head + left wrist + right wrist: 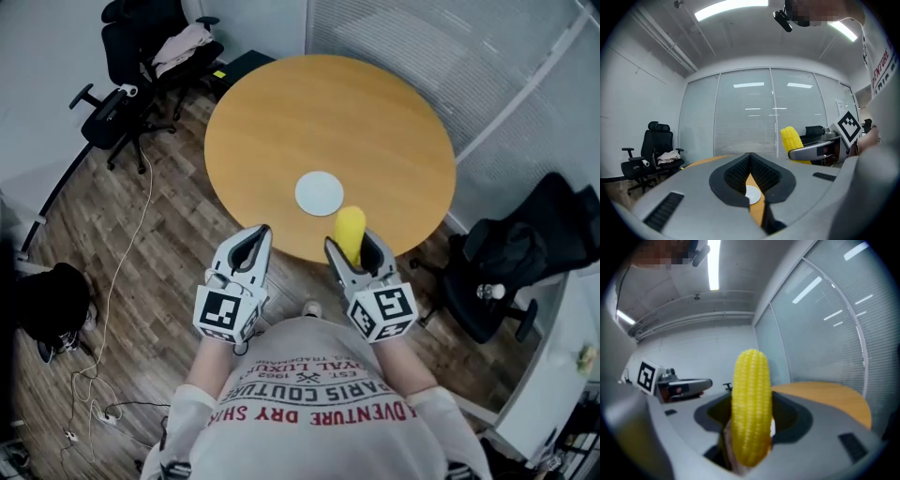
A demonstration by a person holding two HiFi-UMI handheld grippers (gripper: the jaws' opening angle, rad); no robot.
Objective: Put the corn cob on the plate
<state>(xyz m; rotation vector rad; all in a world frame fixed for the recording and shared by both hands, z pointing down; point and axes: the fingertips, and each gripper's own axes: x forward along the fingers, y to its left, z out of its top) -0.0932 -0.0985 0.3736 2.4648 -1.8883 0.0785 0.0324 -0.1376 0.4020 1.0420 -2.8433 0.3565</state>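
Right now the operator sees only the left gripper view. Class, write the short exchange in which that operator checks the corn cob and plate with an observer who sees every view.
Operator: Is the corn cob really gripped?
Observer: Yes. The right gripper view shows the right gripper shut on the lower part of the corn cob, and the rest sticks out past the jaws.
Operator: Where does the plate lie?
Observer: In the head view the plate lies on the round table, close to its near edge, with nothing on it.
Operator: Is the cob over it?
Observer: No. In the head view the cob is short of the plate, at the table's edge.
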